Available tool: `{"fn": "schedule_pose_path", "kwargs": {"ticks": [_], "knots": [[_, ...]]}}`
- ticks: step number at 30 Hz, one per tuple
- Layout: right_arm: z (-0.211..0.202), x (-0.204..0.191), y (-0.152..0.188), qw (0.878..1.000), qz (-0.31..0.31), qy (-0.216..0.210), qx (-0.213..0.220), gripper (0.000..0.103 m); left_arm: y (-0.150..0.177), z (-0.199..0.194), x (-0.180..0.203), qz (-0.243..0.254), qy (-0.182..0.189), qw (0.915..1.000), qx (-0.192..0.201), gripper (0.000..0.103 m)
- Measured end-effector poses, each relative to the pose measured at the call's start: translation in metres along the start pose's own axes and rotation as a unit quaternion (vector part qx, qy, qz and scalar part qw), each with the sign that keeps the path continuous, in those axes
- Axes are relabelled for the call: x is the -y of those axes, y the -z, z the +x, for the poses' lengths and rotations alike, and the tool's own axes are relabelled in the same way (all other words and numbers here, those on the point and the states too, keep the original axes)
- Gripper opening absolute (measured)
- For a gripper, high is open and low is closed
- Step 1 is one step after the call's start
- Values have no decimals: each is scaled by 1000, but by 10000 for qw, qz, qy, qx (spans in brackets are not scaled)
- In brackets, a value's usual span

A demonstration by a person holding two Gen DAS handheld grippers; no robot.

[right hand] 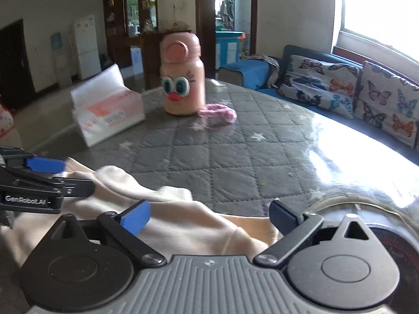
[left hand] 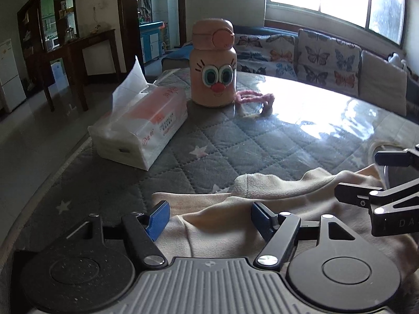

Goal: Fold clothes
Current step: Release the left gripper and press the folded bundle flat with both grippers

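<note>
Lying just under both spread-jawed tools, the cream garment [left hand: 222, 225] stretches side to side; left gripper [left hand: 209, 218] and right gripper [right hand: 209, 216] hover equally near, gripping nothing.

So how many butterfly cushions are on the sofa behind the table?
2 full ones in the right wrist view: a nearer cushion and a farther-right cushion. The frame edge may hide more.

Beyond the jaws, a tissue pack [left hand: 141, 128] lies ahead to the left on the quilted table [left hand: 222, 146]. A pink bottle [left hand: 213, 64] with cartoon eyes stands farther ahead, a pink strap [left hand: 255, 98] just right of it. Butterfly cushions [left hand: 327, 62] line the sofa [right hand: 309, 52] beyond.
</note>
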State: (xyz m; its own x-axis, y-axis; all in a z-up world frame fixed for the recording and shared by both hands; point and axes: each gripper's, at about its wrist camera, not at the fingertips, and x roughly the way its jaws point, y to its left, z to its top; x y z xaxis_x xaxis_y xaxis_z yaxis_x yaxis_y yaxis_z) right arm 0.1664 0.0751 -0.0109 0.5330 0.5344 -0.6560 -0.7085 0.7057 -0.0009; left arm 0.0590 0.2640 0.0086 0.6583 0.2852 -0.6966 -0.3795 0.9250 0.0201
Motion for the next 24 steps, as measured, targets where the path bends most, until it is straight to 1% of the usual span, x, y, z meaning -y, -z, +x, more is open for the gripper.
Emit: {"fn": "schedule_pose_path", "kwargs": {"ticks": [4, 9, 13, 17, 19, 24], "knots": [[14, 4, 0, 9995, -29, 244, -177, 103, -3, 7, 2, 32, -32, 10000, -22, 77], [20, 8, -2, 9992, 62, 211, -348, 103, -4, 5, 3, 16, -54, 10000, -5, 79], [6, 6, -2, 9996, -76, 194, -199, 103, -2, -5, 1, -7, -35, 10000, 88, 90], [-10, 1, 2, 9997, -219, 132, -46, 103, 3, -19, 2, 5, 36, 9997, 221, 96], [-18, -3, 6, 9995, -271, 130, -1, 103, 7, -27, 2, 29, 52, 9995, 299, 103], [-33, -14, 19, 9993, -372, 100, 11, 103, 18, -43, 1, 13, 90, 9993, 350, 103]]}}
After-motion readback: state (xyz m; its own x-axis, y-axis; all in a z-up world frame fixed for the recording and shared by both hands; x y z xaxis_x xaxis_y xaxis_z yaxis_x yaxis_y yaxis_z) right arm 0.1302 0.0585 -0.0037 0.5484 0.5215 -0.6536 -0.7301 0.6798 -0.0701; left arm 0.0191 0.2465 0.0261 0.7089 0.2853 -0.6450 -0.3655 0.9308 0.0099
